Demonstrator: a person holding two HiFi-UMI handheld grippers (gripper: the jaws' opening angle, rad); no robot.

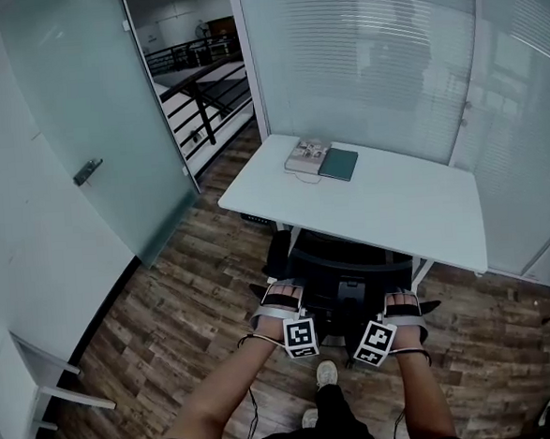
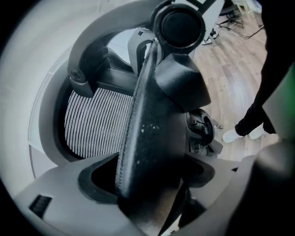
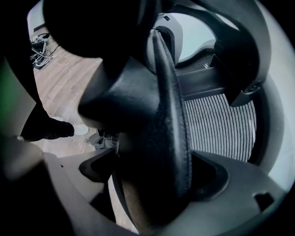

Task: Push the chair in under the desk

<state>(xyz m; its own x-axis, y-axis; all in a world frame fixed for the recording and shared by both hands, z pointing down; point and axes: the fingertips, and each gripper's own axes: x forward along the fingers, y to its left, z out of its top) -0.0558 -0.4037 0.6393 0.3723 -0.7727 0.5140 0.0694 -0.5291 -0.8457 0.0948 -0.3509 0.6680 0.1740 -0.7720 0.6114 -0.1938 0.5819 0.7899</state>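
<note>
A black mesh-backed office chair (image 1: 348, 256) stands with its seat partly under the white desk (image 1: 396, 210). My left gripper (image 1: 282, 300) is on the left of the chair back's top edge, and my right gripper (image 1: 401, 305) is on the right of it. In the left gripper view the padded black rim (image 2: 147, 133) fills the jaws of the left gripper (image 2: 147, 184), with the mesh (image 2: 92, 124) beside it. In the right gripper view the same rim (image 3: 161, 138) sits between the jaws of the right gripper (image 3: 154, 184), which stand wide around it.
A book and a green notebook (image 1: 322, 160) lie at the desk's far left corner. Frosted glass walls stand behind and right of the desk, and a glass door (image 1: 90, 133) stands to the left. A white rack (image 1: 25, 400) is at the lower left. My shoe (image 1: 326, 374) is behind the chair.
</note>
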